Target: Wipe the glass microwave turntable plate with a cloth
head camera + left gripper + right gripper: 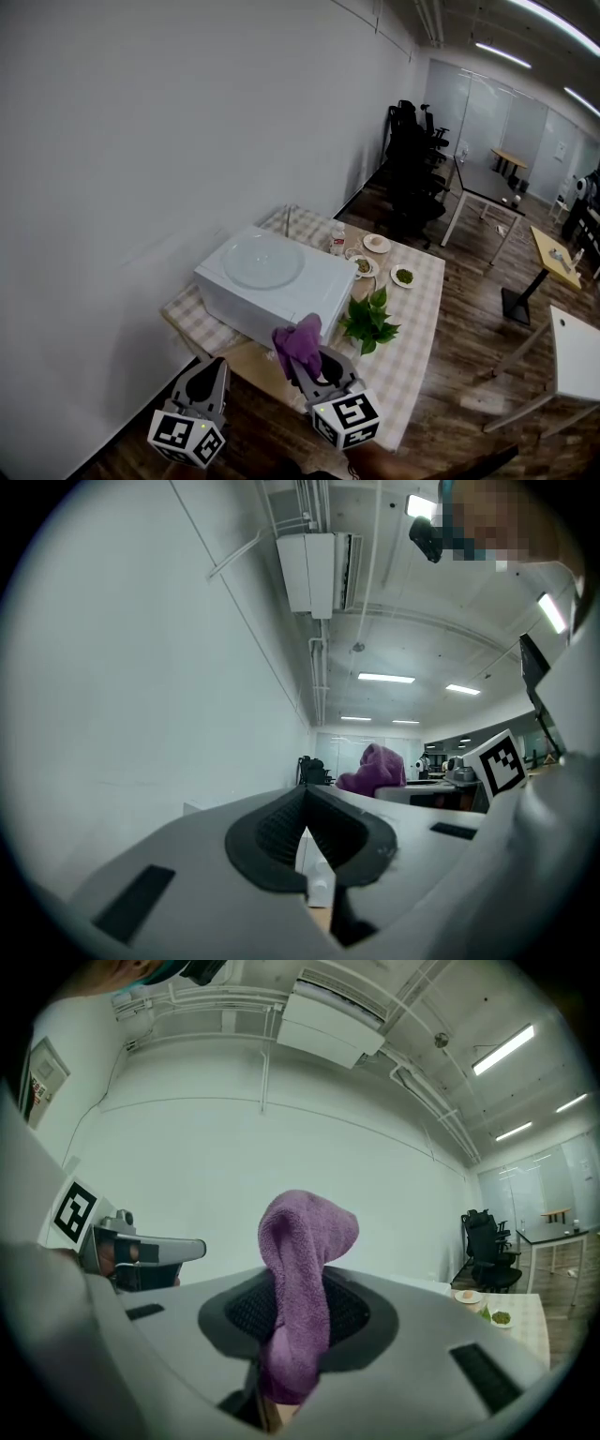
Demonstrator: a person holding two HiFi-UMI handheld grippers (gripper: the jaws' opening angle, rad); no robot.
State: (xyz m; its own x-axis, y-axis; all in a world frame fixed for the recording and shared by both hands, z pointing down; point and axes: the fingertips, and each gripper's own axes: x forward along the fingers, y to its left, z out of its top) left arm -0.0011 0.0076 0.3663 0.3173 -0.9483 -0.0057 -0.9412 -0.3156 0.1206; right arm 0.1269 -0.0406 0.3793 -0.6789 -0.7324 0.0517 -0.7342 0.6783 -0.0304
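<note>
Pinching the purple cloth [298,1269], the right gripper [309,364] has its jaws clamped on the cloth's lower end. The cloth stands up out of the jaws with its long axis along them. In the right gripper view its top folds over toward 3 o'clock.

Glass turntable plate [264,261]: lies flat, face up, on top of the white microwave [234,314]. It's round, so no long axis to call. It sits on the far-left part of the top, at 11 o'clock from the cloth and apart from it. In the head view the cloth overlaps the microwave's near corner at 6 o'clock; can't tell whether they touch.

Left gripper [212,367]: jaws pressed together, nothing between them. It sits at 8 o'clock of the right gripper, off the near edge of the surface [422,309]. Its view tilts up at the wall and ceiling, with the cloth showing at 1 o'clock.

The surface has a checked cover. A potted plant [368,322] stands at 3 o'clock of the microwave, just beside it. Small dishes [376,244] and a bottle [337,239] sit at 1 o'clock, behind the microwave.
</note>
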